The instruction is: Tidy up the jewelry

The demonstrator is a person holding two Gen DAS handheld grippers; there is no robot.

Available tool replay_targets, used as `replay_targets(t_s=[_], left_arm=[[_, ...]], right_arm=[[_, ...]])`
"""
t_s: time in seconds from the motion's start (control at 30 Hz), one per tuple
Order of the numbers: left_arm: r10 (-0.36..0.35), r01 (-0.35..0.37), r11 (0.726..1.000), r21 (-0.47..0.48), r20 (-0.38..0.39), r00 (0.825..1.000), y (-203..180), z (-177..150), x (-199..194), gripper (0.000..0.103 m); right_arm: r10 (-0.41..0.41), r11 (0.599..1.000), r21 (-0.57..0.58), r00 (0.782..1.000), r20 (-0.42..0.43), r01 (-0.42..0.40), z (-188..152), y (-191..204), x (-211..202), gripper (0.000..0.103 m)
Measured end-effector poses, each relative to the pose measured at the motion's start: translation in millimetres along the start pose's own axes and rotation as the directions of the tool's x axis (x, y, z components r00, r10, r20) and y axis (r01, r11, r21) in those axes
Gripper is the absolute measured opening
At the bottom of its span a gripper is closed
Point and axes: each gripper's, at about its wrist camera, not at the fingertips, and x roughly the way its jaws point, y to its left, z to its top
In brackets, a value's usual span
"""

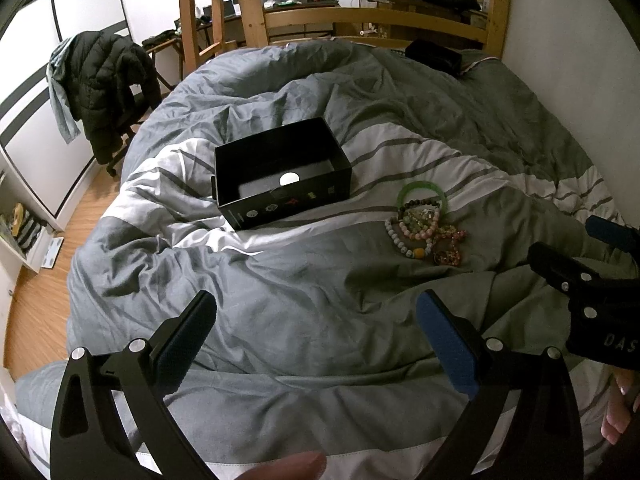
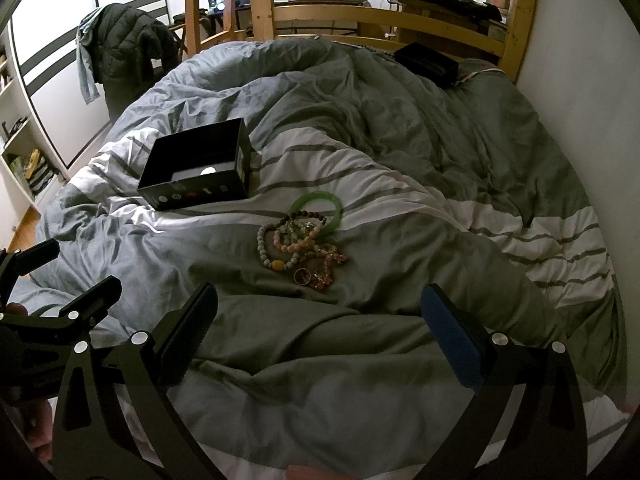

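A pile of beaded bracelets [image 1: 426, 232] with a green bangle [image 1: 423, 192] on top lies on the grey striped duvet; it also shows in the right wrist view [image 2: 300, 246], with the green bangle [image 2: 320, 210]. An open black box [image 1: 280, 172] with a white round thing inside sits to the left of the pile; it shows in the right wrist view too [image 2: 198, 166]. My left gripper [image 1: 316, 316] is open and empty, near the bed's front. My right gripper [image 2: 320, 308] is open and empty, just short of the pile.
A second black box [image 2: 426, 64] lies at the bed's far end by the wooden bed frame [image 2: 360, 16]. A chair with a dark jacket [image 1: 108, 80] stands left of the bed on the wood floor. A white wall runs along the right side.
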Motion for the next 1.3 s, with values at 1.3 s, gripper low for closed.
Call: replay_targets(t_s=[1.3], left_arm=[[-0.123, 0.133, 0.988, 0.077, -0.131, 0.984, -27, 39, 97, 0.099]], right_arm=[[0.001, 0.991, -0.132, 0.994, -0.111, -0.015, 21, -20, 100, 0.100]])
